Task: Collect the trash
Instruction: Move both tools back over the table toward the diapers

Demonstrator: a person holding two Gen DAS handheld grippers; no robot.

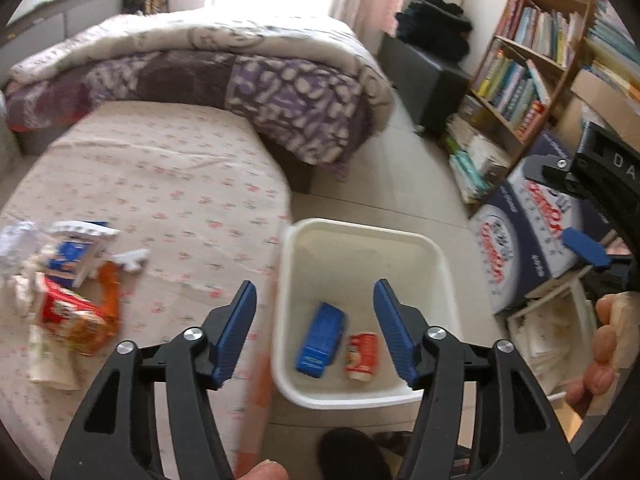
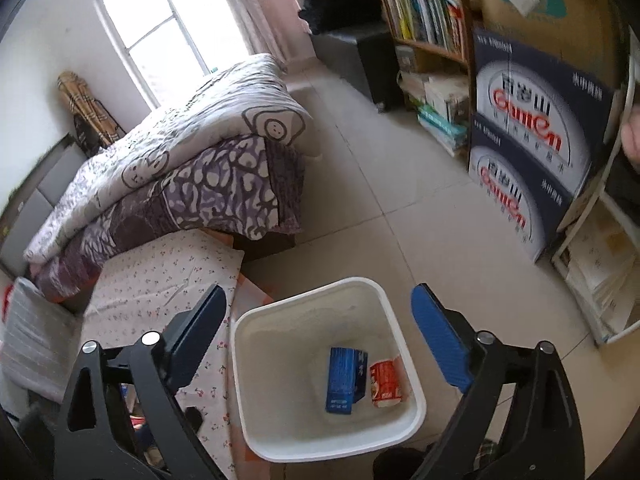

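A white bin (image 1: 362, 232) stands on the floor beside the bed; it also shows in the right wrist view (image 2: 280, 312). Inside lie a blue carton (image 1: 320, 340) (image 2: 344, 376) and a red cup (image 1: 362, 356) (image 2: 386, 384). A pile of trash lies on the bed at the left: an orange-red snack bag (image 1: 80, 316), a blue-white carton (image 1: 76, 256) and crumpled white paper (image 1: 16, 240). My left gripper (image 1: 316, 328) is open and empty above the bin's near edge. My right gripper (image 2: 318, 328) is open and empty above the bin.
A folded purple-white quilt (image 1: 224, 76) lies on the bed's far half. A bookshelf (image 1: 528, 68), stacked dark blue water boxes (image 2: 528, 148) and a white rack (image 2: 600, 264) stand at the right. Tiled floor (image 2: 380, 168) lies between bed and shelf.
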